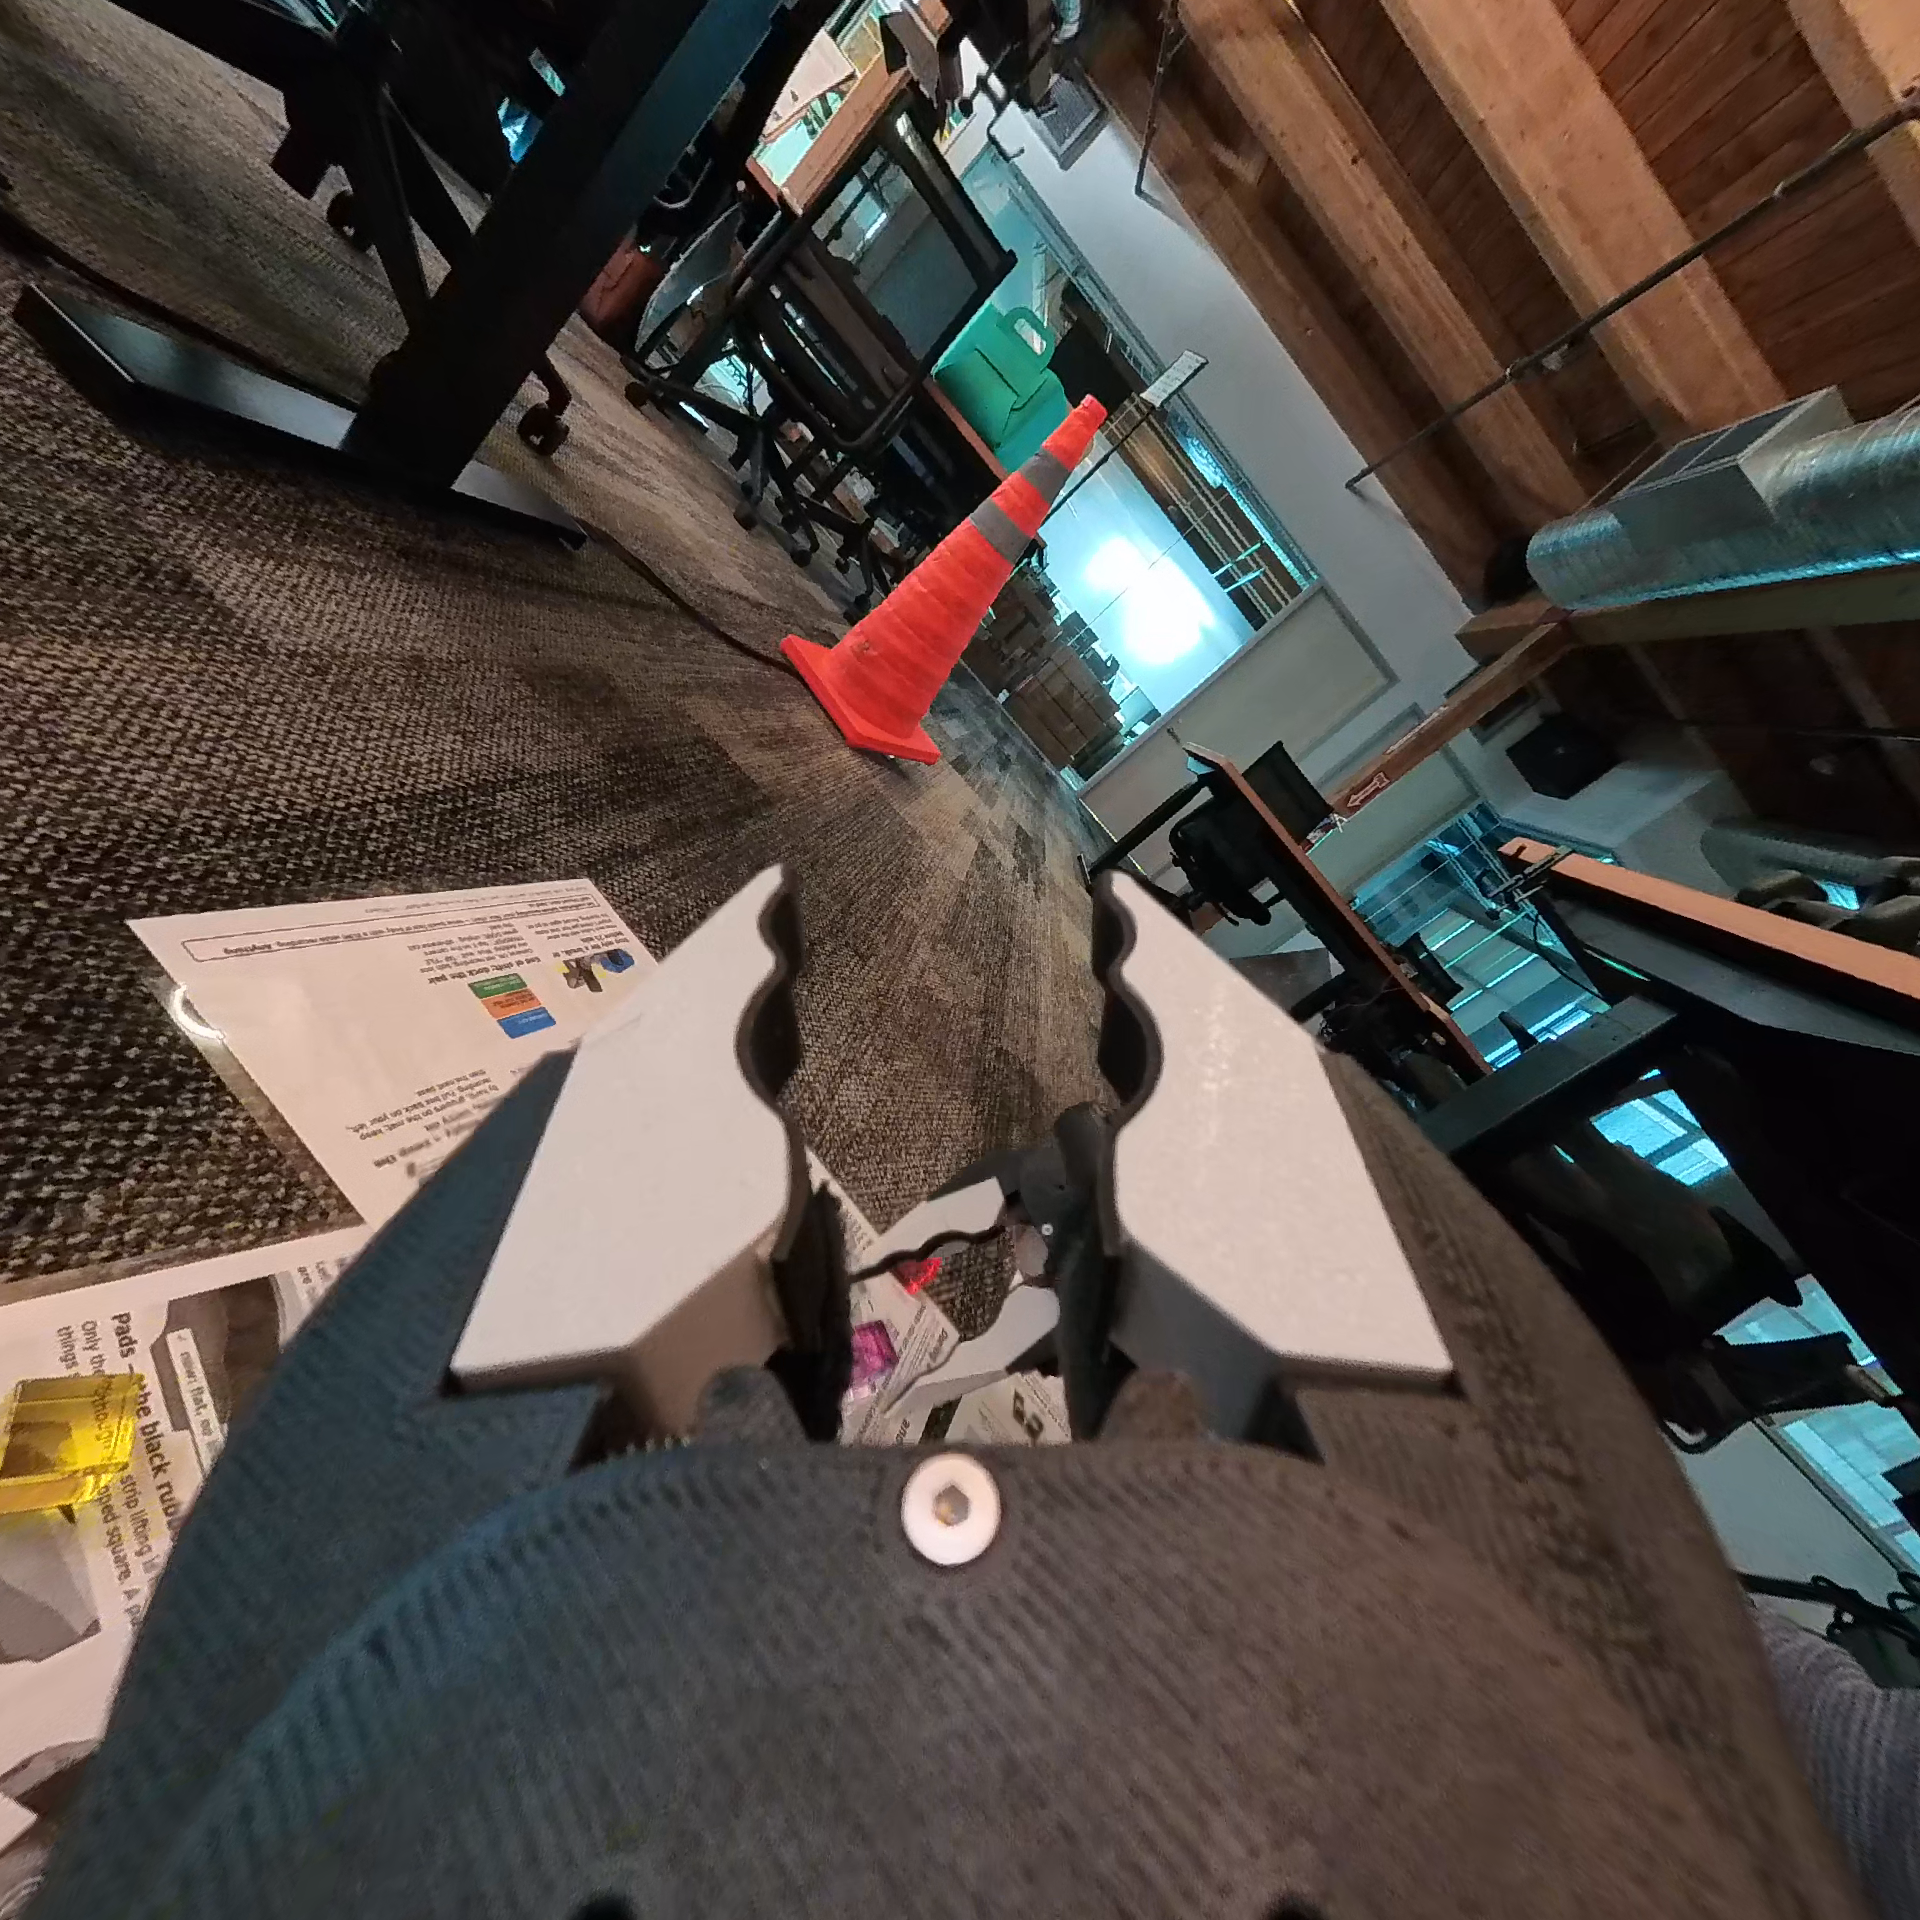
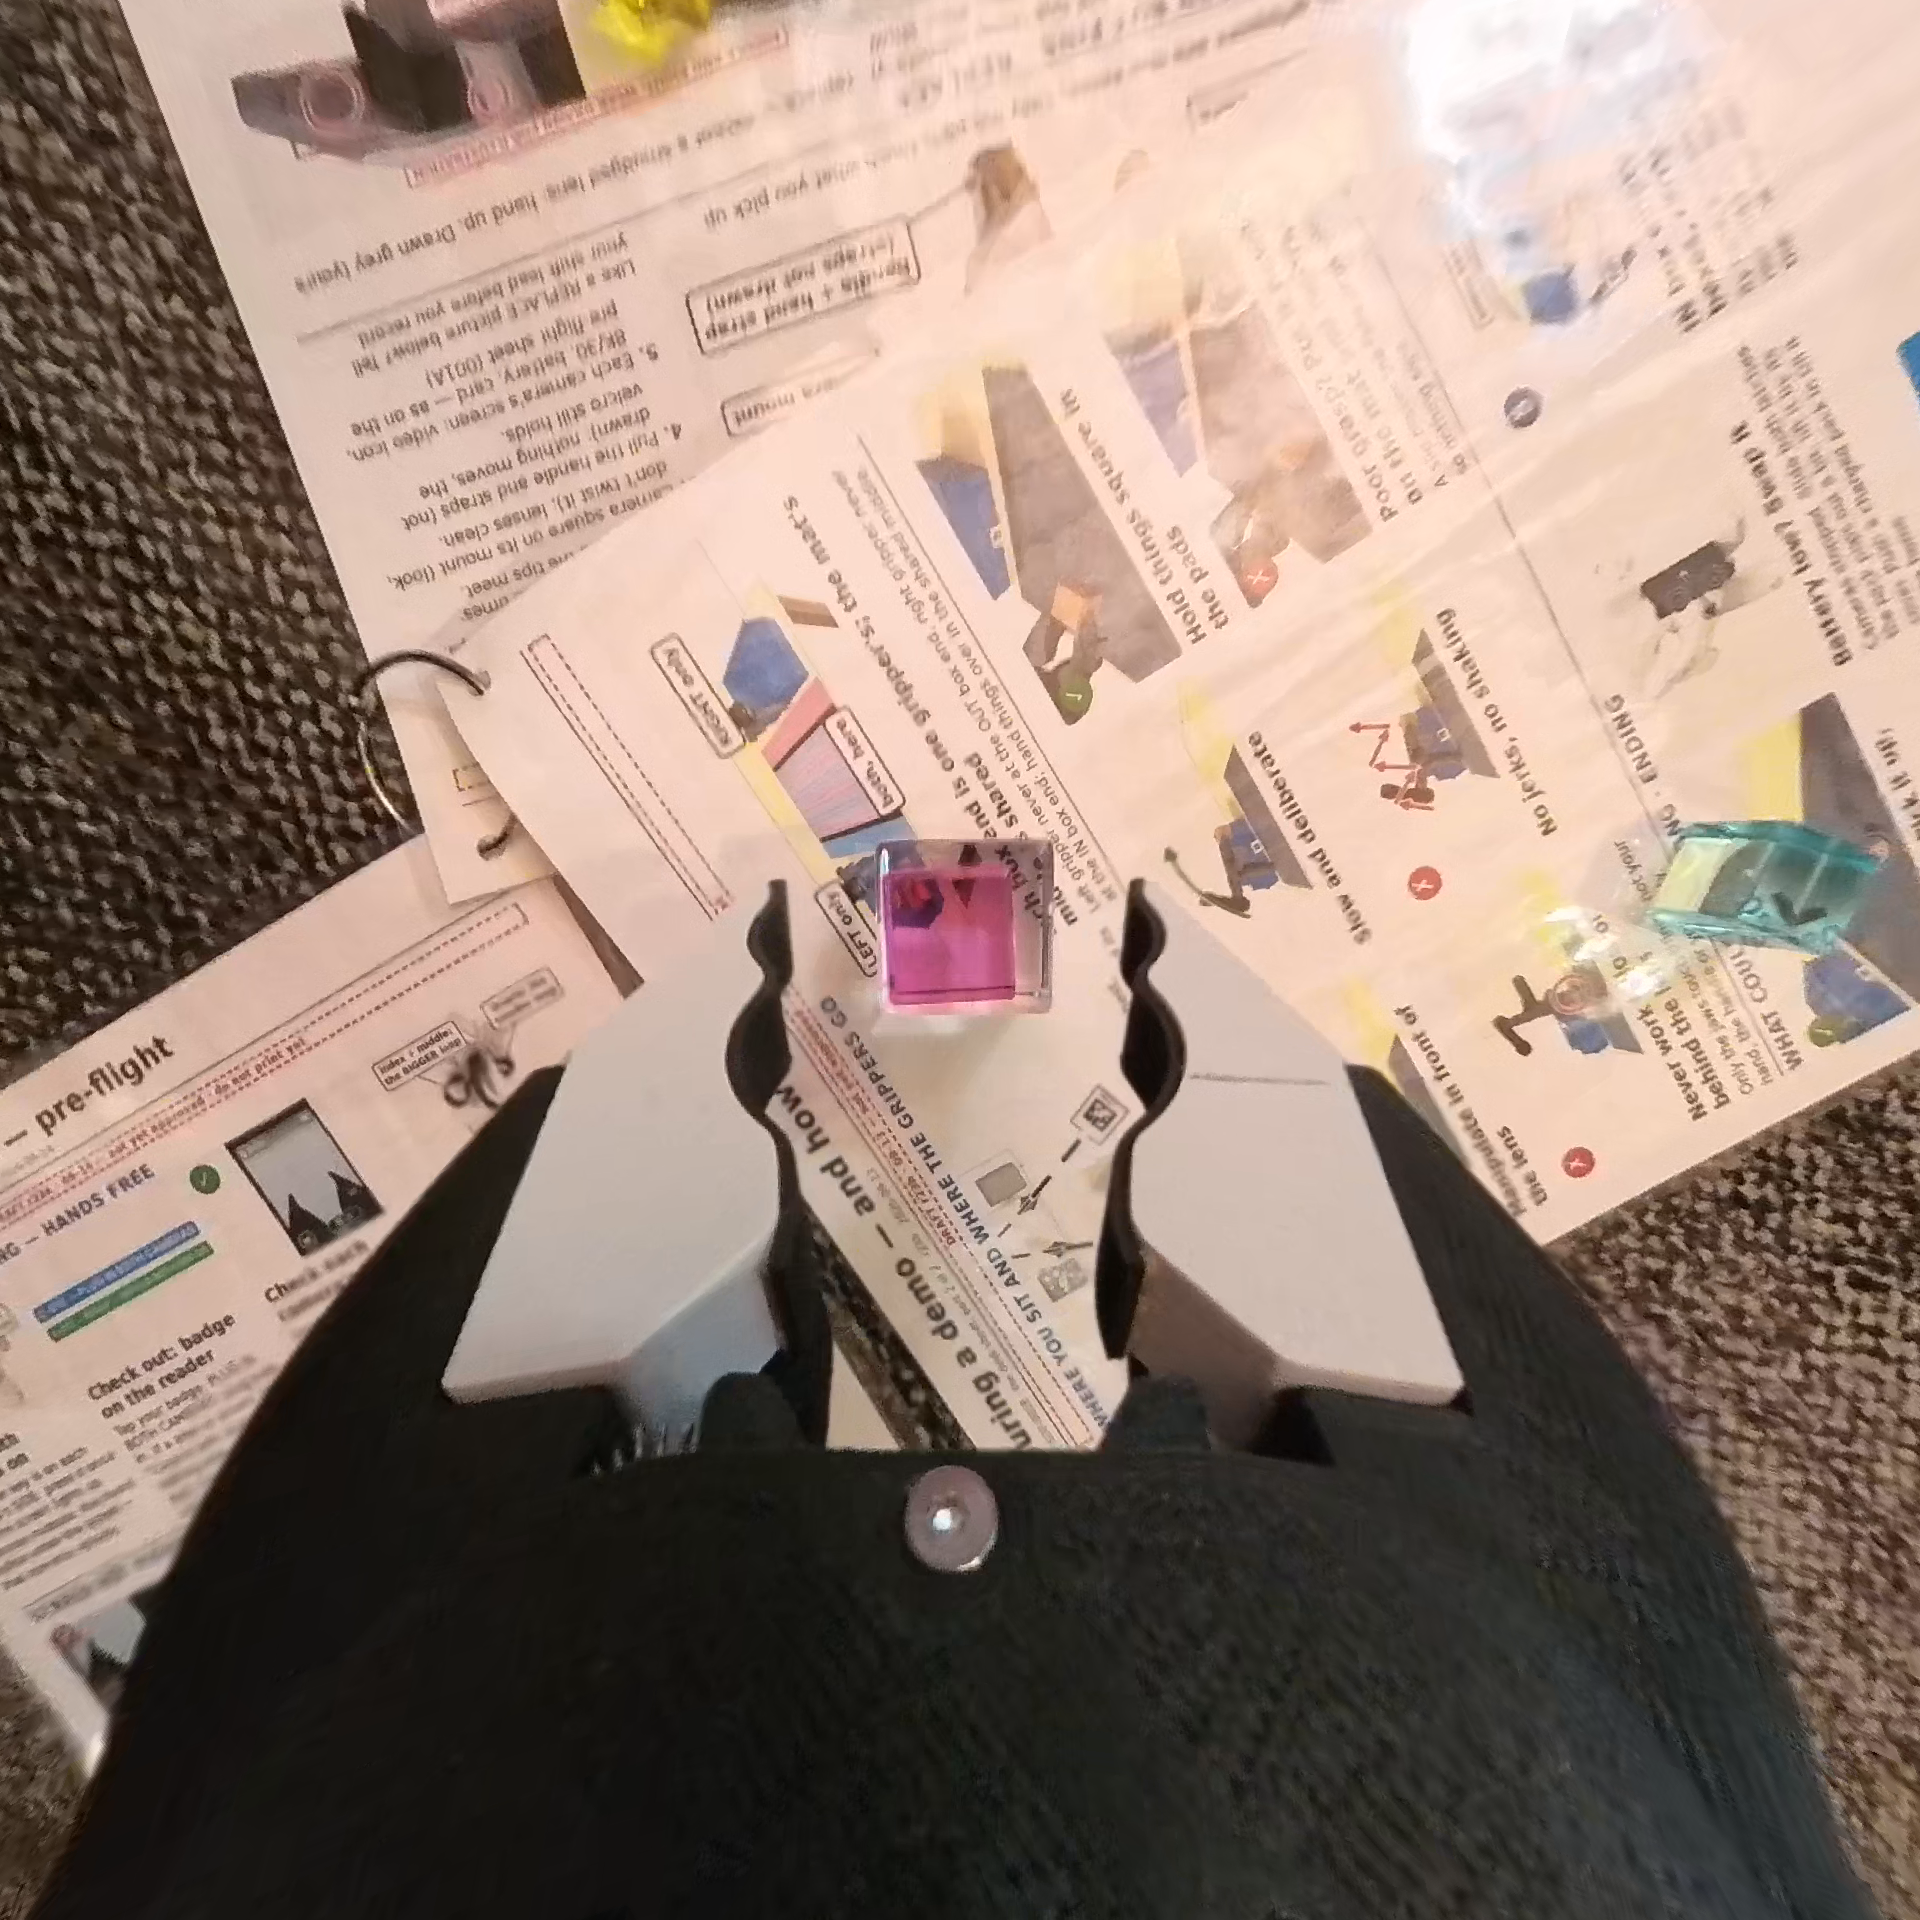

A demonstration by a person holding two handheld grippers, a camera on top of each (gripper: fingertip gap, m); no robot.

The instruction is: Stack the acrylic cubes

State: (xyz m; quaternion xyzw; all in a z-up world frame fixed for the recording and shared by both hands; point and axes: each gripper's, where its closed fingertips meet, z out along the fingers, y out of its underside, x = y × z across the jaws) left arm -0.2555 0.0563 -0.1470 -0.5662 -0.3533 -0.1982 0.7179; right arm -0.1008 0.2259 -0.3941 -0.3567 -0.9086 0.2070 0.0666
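My right gripper [image 2: 956, 914] is open over printed sheets [image 2: 1351, 520] on the carpet. A clear cube with a pink inside [image 2: 961, 940] stands on a sheet between its black pads [image 2: 758, 997], with a gap on each side, so neither pad touches it. My left gripper [image 1: 943, 888] is open and empty, tilted, pointing low across the carpet [image 1: 520, 675] towards an orange cone [image 1: 935, 613]. The right gripper [image 1: 997, 1247] and the pink cube [image 1: 871, 1351] show small between the left fingers.
A clear teal piece [image 2: 1756, 883] lies on the sheets to the right. A clear yellow block [image 1: 62, 1444] sits on a sheet at the left. A metal binder ring [image 2: 384, 717] joins some cards. Desks and chairs [image 1: 831, 343] stand beyond the cone. The gap from one gripper's tips to the other's is roughly 35 cm. About 25 cm separates my left fingertips from the clear yellow block [image 1: 62, 1444].
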